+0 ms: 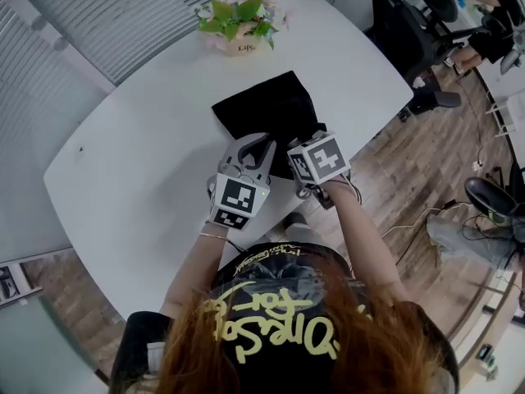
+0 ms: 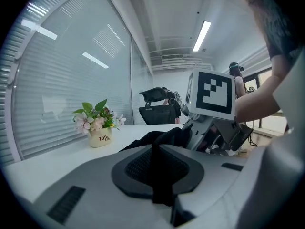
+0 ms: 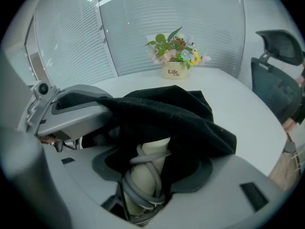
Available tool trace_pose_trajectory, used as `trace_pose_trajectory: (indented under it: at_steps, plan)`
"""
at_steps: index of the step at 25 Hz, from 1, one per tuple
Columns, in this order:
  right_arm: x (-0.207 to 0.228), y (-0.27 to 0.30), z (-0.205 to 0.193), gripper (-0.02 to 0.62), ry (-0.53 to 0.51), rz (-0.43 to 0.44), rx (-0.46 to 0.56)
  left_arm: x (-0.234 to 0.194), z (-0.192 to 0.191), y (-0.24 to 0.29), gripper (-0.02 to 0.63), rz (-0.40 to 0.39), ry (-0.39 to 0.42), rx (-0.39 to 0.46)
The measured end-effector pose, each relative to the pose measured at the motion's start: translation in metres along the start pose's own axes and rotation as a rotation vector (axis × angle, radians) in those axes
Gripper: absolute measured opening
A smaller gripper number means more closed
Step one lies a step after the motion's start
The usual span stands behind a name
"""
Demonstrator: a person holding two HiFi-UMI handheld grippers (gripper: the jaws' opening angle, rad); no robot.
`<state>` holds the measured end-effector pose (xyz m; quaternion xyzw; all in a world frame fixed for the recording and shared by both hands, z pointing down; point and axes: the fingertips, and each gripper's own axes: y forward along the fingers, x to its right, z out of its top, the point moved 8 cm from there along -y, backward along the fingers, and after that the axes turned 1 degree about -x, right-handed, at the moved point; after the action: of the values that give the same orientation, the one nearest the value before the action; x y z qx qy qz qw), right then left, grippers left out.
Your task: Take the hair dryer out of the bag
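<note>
Hair dryer handle stands between the right hand-held gripper's open jaws (left hand-held gripper pinches the bag); best clamped squarely, then drawn straight out.

The right gripper is standing with jaws apart around the cord-wrapped hair dryer, the black bag draping just ahead.

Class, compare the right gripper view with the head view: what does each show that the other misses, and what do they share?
Right gripper view only: the cream hair dryer, cord wound round its handle, poking from the black bag between the right tool's open jaws. Head view only: the person's arms and the wooden floor. Shared: bag, flower pot, white table, left tool pinching the bag.
</note>
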<state>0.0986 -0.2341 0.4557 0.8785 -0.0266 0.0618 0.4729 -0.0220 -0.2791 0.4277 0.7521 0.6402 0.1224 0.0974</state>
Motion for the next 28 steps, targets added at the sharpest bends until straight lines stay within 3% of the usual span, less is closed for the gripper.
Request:
trace_pose_trajectory:
  at_steps: [4, 9, 19, 28]
  plan:
    - [0.001, -0.006, -0.002, 0.250, 0.038, 0.092, 0.038, -0.001, 0.002, -0.006, 0.060, 0.042, 0.013, -0.034]
    - [0.003, -0.014, -0.003, 0.242, 0.047, 0.143, 0.069, -0.003, 0.007, -0.010, 0.052, 0.110, 0.031, -0.073]
    - [0.014, -0.032, -0.007, 0.229, -0.003, 0.168, 0.099, 0.002, 0.016, -0.014, 0.031, 0.173, 0.053, -0.054]
    - [0.027, -0.043, -0.016, 0.224, -0.032, 0.232, 0.115, 0.000, 0.020, -0.018, 0.025, 0.277, 0.091, -0.096]
